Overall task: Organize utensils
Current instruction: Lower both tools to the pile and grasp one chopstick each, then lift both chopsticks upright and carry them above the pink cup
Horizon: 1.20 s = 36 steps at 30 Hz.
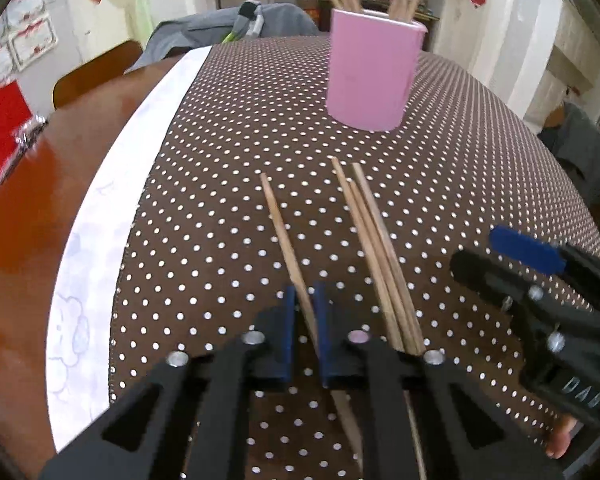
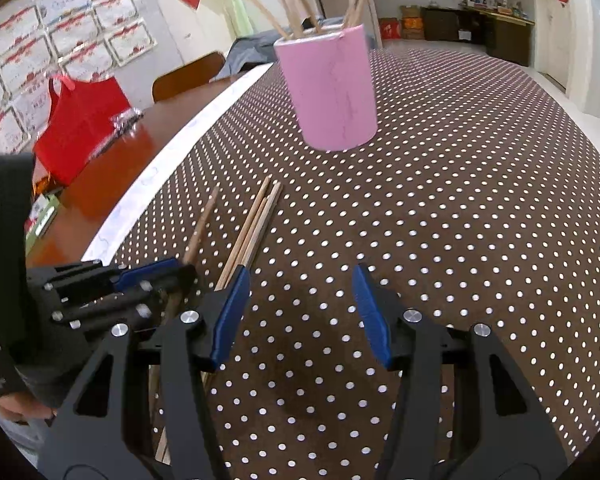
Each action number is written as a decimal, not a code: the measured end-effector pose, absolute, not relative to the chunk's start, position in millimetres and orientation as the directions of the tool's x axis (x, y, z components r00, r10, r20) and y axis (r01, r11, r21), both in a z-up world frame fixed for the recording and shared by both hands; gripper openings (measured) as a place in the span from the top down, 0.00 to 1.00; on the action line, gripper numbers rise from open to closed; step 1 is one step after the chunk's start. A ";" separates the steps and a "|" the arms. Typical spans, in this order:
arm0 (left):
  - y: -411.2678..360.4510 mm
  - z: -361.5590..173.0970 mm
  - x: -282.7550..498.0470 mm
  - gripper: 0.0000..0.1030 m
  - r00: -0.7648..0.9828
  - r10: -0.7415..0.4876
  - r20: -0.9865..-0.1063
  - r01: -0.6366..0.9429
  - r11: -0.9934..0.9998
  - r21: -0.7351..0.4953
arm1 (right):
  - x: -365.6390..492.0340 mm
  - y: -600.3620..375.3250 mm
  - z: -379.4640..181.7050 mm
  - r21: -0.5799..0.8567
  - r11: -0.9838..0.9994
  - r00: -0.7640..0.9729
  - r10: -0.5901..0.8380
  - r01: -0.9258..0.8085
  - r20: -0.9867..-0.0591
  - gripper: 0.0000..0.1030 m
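A pink cup [image 1: 370, 74] holding several wooden chopsticks stands on the dotted brown tablecloth; it also shows in the right wrist view [image 2: 330, 88]. My left gripper [image 1: 305, 312] is shut on a single chopstick [image 1: 282, 232], whose far end points toward the cup. Three more chopsticks [image 1: 374, 236] lie together on the cloth just right of it, also seen in the right wrist view [image 2: 254, 228]. My right gripper [image 2: 300, 308] is open and empty above the cloth, right of the chopsticks. The left gripper [image 2: 156, 276] shows at the left of the right wrist view.
A white strip [image 1: 112, 208] borders the cloth on the left, then bare wooden table [image 1: 28, 216]. A red bag [image 2: 78, 124] stands on the wood. Chairs [image 1: 96, 72] with grey clothing stand behind the table.
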<state>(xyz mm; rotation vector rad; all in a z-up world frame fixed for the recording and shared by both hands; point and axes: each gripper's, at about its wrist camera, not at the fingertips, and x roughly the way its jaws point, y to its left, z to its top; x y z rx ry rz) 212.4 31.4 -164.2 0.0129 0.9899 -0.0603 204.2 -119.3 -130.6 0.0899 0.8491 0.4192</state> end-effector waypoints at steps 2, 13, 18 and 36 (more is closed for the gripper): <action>36.9 -164.8 212.4 0.92 0.547 -0.076 -0.833 0.048 0.997 -0.059 | 205.9 -111.0 -131.7 0.228 0.914 0.568 0.389 -0.335 -0.726 0.48; 48.0 -166.4 205.2 0.94 0.564 -0.122 -0.816 0.026 0.991 -0.130 | 208.7 -79.9 -139.5 0.120 0.920 0.541 0.322 -0.373 -0.777 0.48; 48.6 -166.2 204.5 0.94 0.562 -0.126 -0.817 0.023 0.990 -0.137 | 209.1 -71.5 -138.8 0.069 0.924 0.545 0.282 -0.377 -0.790 0.48; 42.2 -164.0 232.5 0.94 0.491 -0.084 -0.867 0.016 0.996 -0.087 | 237.3 -64.8 -135.7 0.005 0.921 0.448 0.195 -0.390 -0.873 0.85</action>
